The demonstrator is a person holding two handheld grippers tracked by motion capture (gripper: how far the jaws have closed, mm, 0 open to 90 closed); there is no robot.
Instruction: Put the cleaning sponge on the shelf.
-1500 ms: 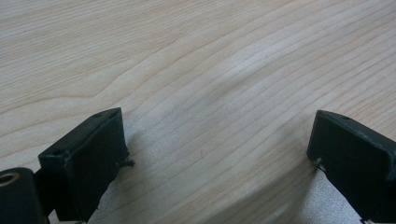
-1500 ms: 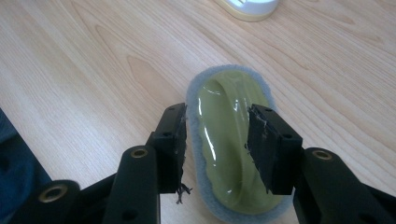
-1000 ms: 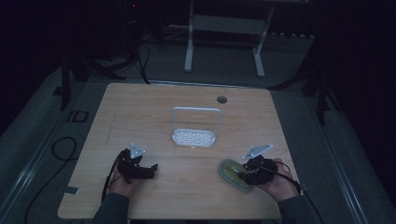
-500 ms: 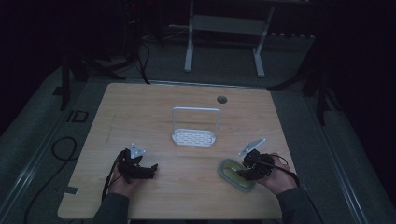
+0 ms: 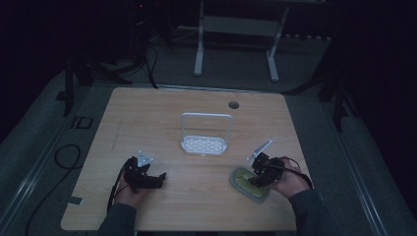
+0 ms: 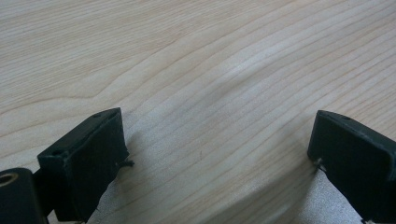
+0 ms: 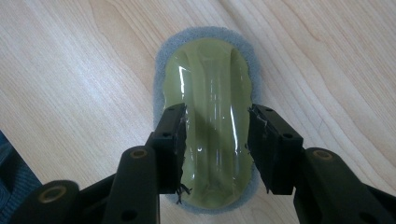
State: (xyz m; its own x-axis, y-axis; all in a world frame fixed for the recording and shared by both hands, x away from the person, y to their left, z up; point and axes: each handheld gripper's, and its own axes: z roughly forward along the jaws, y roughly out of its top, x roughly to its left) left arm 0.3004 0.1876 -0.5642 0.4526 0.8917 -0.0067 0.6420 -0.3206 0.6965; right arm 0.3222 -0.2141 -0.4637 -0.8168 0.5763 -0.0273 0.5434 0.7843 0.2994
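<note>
Low in the right gripper view, the right tongs (image 7: 215, 135) straddle a glossy olive-green sponge (image 7: 210, 88) with a grey foam rim, jaws spread at its two sides; whether the pads press it I cannot tell. In the high view the sponge lies at the lower right of the worktop (image 5: 157, 123). The left tongs (image 6: 219, 154) gape open over bare wood. Farther up, mid-frame, stands a white rack (image 5: 205, 143).
</note>
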